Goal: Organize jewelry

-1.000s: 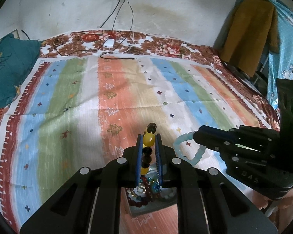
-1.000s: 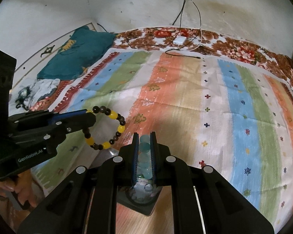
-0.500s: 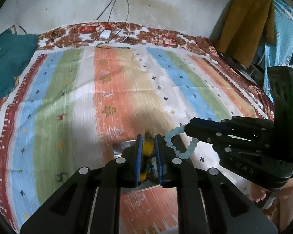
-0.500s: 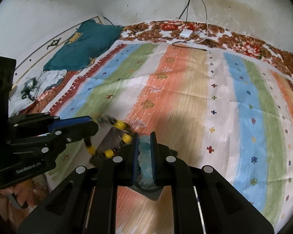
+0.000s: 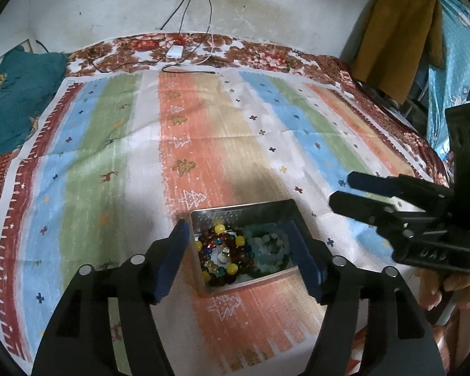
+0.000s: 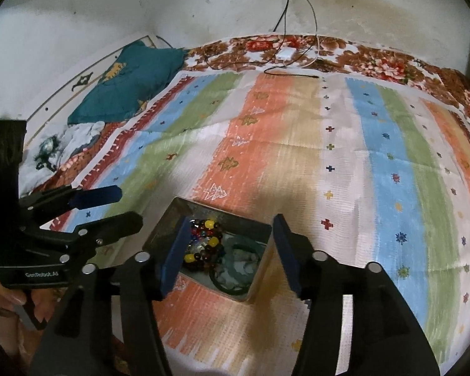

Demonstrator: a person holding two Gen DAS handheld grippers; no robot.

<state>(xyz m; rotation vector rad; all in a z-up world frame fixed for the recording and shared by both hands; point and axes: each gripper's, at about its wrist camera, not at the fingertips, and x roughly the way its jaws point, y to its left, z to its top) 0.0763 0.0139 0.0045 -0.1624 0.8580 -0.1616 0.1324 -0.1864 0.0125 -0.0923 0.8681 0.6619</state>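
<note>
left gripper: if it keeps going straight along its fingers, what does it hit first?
Probably the beaded bracelets in the open metal tin, which lies right between the left gripper fingers. Its jaws are opening, nothing held. Depth is unclear.

Each camera sits just behind its own tool, looking steeply down and forward across the striped, multicoloured bedspread (image 5: 116,144) toward the stained white wall (image 6: 203,3). Both views share the small open metal tin of beaded bracelets (image 5: 241,216) (image 6: 172,216) (close below) and glimpse the other tool.

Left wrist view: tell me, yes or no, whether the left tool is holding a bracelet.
No. The left tool stands open with nothing between its jaws, and the dark-and-yellow bracelet lies in the metal tin below.
</note>
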